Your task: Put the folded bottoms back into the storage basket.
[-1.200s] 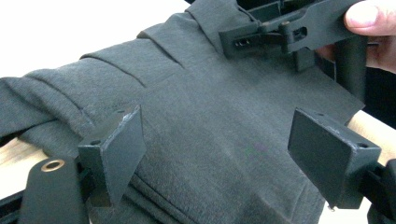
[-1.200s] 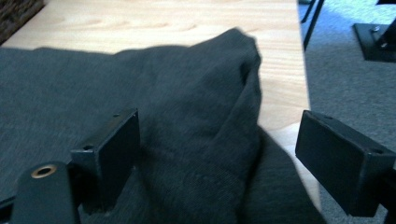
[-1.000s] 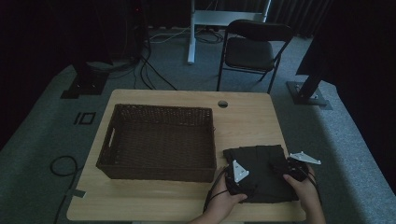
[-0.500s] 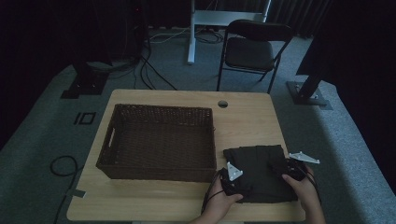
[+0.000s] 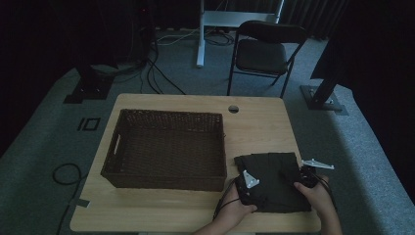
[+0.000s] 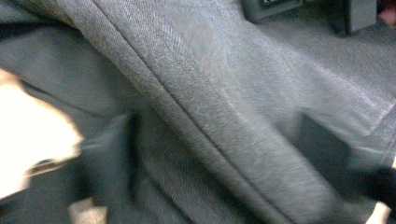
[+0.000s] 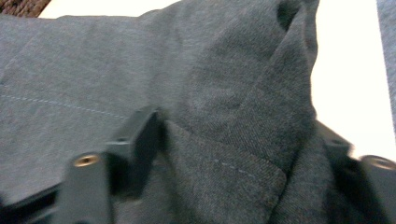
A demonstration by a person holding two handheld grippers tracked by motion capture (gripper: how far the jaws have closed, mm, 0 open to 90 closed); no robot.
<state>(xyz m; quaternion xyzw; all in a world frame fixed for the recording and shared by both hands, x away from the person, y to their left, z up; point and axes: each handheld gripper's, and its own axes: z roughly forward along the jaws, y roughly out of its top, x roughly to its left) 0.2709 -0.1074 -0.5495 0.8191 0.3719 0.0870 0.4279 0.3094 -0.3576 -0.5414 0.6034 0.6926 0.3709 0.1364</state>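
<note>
A dark grey folded garment (image 5: 272, 169) lies on the front right of the wooden table (image 5: 259, 132). My left gripper (image 5: 252, 186) rests on its left front part, and my right gripper (image 5: 299, 175) on its right side. In the left gripper view the gripper (image 6: 219, 154) has its jaws wide apart, pressed down on the cloth (image 6: 201, 79) with a seam running between them. Through the right gripper view the gripper (image 7: 236, 140) also stands open, and a raised fold of the garment (image 7: 243, 93) sits between its jaws.
A large brown wicker basket (image 5: 169, 115) takes up the left half of the table, close to the garment's left edge. A cable hole (image 5: 233, 108) sits near the table's far edge. A black folding chair (image 5: 266, 54) stands beyond the table.
My left gripper has shifted slightly over the garment's left part. The right gripper has hardly moved.
</note>
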